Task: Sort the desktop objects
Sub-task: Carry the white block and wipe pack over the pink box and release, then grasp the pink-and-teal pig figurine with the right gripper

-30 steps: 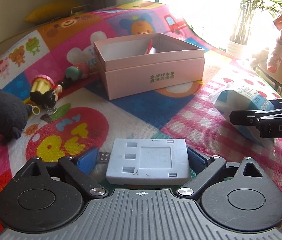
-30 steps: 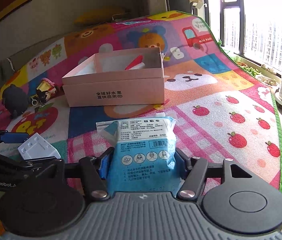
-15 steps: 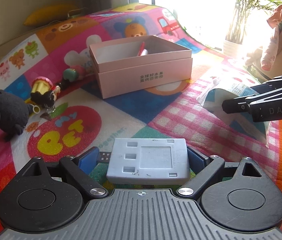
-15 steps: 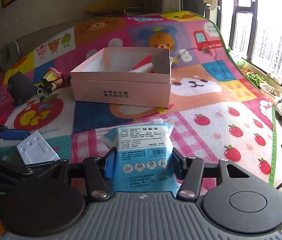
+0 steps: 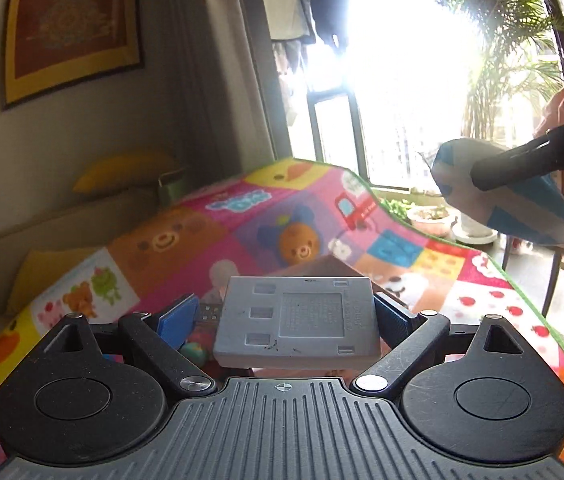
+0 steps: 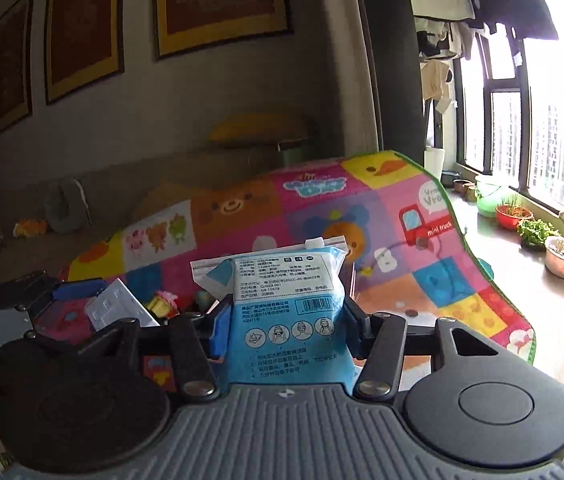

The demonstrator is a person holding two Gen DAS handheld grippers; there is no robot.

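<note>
The left hand-held gripper stands wide, its blue pads against the two short ends of a grey plastic case, which it holds clear above the play mat. The right hand-held gripper is narrower; its jaws have just been closing, and the blue mask pack sits squeezed between them, also lifted off the mat.

The case looks stiff and light, a moulded shell with recessed slots on top. Its smooth flat ends could slide on the pads if the grip slackens, so I judge the present hold across its length, close to the middle, to be the sound one. A short plug-like stub juts from its left end, just beside the left pad.

The pack is soft film around something pliable. It gives under pressure and bulges above the pads, so a firm pinch low on its body, as now, should carry it. The sealed top strip is floppy and would be a poor place to grip. It is probably very light and not fragile.

By count, there is one case, one pack and two grippers. A pink box shows only as a corner behind the case. Small toys lie on the mat below, too hidden to count.
</note>
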